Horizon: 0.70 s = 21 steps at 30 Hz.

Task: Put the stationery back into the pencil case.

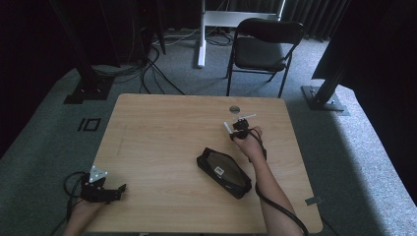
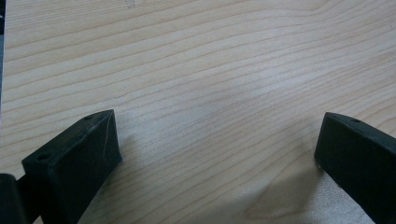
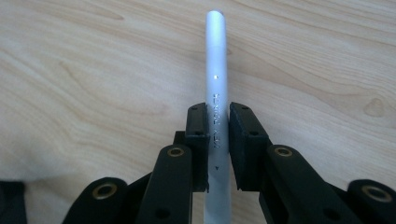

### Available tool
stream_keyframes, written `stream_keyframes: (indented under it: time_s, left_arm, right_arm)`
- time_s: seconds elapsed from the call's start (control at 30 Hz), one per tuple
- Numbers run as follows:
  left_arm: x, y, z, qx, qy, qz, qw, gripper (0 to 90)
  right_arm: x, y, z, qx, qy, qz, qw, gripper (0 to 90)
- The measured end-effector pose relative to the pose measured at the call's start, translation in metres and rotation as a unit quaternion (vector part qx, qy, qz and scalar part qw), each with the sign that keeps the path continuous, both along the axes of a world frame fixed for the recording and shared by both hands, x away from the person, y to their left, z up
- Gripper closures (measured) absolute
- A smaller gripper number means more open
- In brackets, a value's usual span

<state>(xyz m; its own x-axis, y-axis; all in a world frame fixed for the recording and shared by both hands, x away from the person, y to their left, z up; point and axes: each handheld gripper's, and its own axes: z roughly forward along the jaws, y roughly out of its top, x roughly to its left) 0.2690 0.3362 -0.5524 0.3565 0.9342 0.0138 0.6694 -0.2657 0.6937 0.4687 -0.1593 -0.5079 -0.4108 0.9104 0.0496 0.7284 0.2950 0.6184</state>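
A slim silver-white pen [image 3: 216, 70] stands between the two pads of my right gripper [image 3: 217, 119], which is shut on its barrel just above the wooden table. In the high view this gripper [image 1: 236, 129] is at the table's right middle, with the pen's pale end [image 1: 227, 127] sticking out to its left. A black zip case [image 1: 223, 172] lies open on the table just in front of that hand. My left gripper [image 1: 119, 191] rests near the front left corner. Its jaws stand wide apart over bare wood in the left gripper view [image 2: 219, 140], with nothing between them.
The light wooden table [image 1: 162, 132] has a small round grommet [image 1: 234, 109] near its far edge. A black chair [image 1: 263, 46] stands behind the table, on grey carpet. Cables and dark stand bases lie at the back left and right.
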Motion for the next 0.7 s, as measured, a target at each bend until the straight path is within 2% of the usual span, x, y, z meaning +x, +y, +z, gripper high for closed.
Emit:
stream_keyframes:
  time_s: [0.3, 0.5, 0.63, 0.7]
  left_arm:
    - [0.000, 0.000, 0.000, 0.000, 0.000, 0.000, 1.0000, 0.1]
    - [0.000, 0.000, 0.000, 0.000, 0.000, 0.000, 1.0000, 0.1]
    - [0.000, 0.000, 0.000, 0.000, 0.000, 0.000, 1.0000, 0.2]
    - [0.000, 0.000, 0.000, 0.000, 0.000, 0.000, 1.0000, 0.1]
  right_arm:
    - [-0.010, -0.003, 0.006, -0.001, 0.007, 0.015, 0.9999, 78.4]
    - [-0.018, -0.009, 0.014, -0.006, 0.009, 0.014, 0.9998, 78.3]
    - [-0.023, -0.012, 0.019, 0.001, 0.011, 0.013, 0.9998, 78.3]
    - [-0.028, -0.015, 0.024, 0.006, 0.005, 0.014, 0.9999, 78.4]
